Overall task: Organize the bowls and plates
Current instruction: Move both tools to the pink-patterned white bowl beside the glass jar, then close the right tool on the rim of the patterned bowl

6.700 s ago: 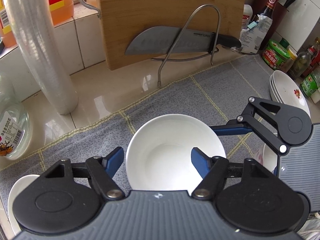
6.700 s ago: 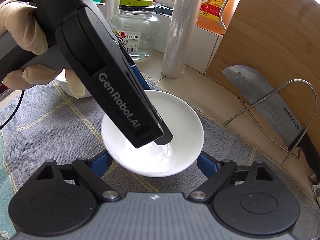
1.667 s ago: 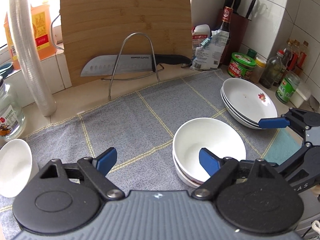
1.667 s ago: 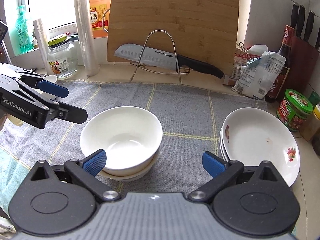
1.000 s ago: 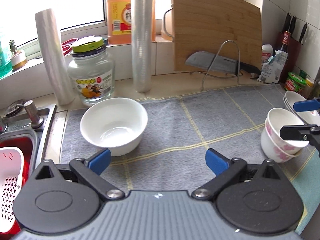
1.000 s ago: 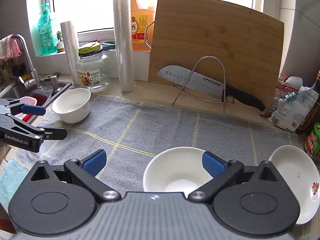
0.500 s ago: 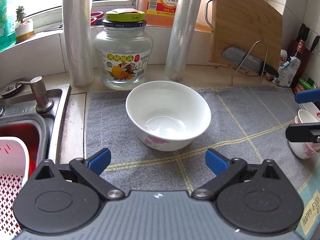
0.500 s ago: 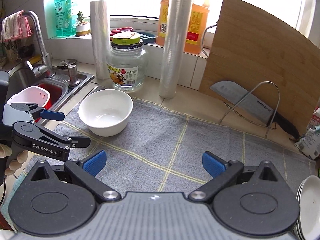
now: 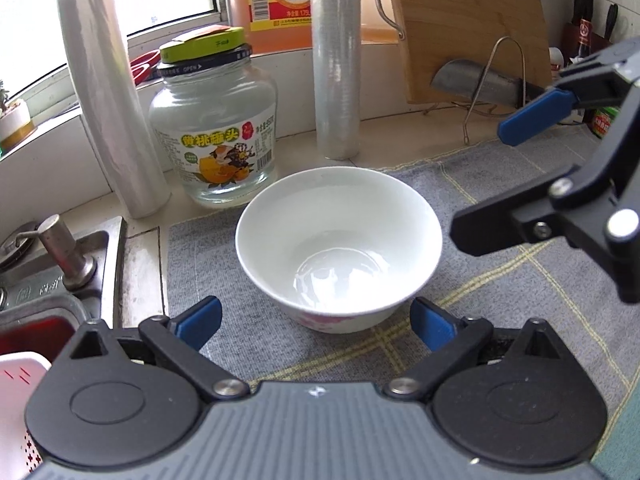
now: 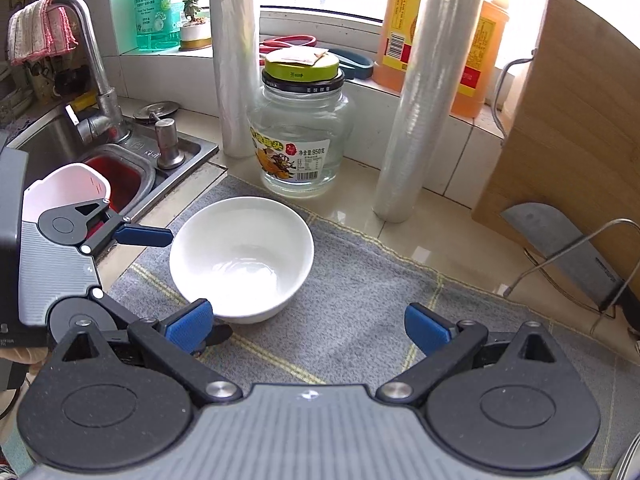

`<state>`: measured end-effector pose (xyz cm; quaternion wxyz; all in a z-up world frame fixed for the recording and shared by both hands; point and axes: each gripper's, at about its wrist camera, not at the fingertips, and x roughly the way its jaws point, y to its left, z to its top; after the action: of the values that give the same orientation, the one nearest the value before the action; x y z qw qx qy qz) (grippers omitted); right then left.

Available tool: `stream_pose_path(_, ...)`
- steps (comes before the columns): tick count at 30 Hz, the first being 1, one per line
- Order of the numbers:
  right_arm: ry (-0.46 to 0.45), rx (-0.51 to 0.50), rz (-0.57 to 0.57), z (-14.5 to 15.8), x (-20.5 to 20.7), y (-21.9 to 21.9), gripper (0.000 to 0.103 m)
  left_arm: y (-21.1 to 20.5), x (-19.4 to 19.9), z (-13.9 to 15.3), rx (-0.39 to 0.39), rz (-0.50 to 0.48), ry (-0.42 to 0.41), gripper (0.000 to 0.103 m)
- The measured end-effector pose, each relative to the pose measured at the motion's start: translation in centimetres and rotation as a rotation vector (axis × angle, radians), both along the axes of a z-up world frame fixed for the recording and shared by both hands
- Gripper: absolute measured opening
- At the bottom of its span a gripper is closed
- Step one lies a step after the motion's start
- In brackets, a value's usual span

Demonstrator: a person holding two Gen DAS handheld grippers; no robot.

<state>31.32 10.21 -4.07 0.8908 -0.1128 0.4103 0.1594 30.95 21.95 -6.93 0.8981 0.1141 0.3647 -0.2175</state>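
Observation:
A white bowl (image 9: 338, 246) with a pink flower print stands upright on the grey checked mat (image 9: 500, 280) near the sink. My left gripper (image 9: 316, 322) is open, its blue pads either side of the bowl's near wall without touching it. The bowl also shows in the right wrist view (image 10: 242, 258). My right gripper (image 10: 308, 328) is open and empty, just right of the bowl. It also shows in the left wrist view (image 9: 504, 178), beside the bowl's right rim. The left gripper (image 10: 160, 280) shows at the bowl's left.
A glass jar (image 9: 214, 128) with a green lid and two film rolls (image 9: 336, 60) stand right behind the bowl. The sink (image 10: 100, 168) with a tap lies to the left. A wooden board (image 10: 568, 128) and a knife on a wire stand (image 10: 572, 252) are at the right.
Both grippers have moved closer to the lone white bowl by the sink. The right gripper has come up beside the bowl's right side. Both stay open.

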Motion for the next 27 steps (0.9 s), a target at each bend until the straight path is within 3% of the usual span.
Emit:
stream_pose_path(10, 0.048, 0.041, 0.071, -1.4, 3.7, 1.7, 0.101, 0.1, 0.3, 0.0, -0.031, -0.032, 0.012, 0.089)
stream_pose_path(18, 0.095, 0.059, 0.099, -2.7, 5.7, 2.0, 0.096, -0.3, -0.2, 0.2, -0.001, -0.077, -0.049, 0.085)
stream_pose_path(27, 0.127, 0.082, 0.123, -3.3, 7.0, 2.1, 0.082, -0.2, -0.1, 0.3, -0.016, -0.091, -0.051, 0.081)
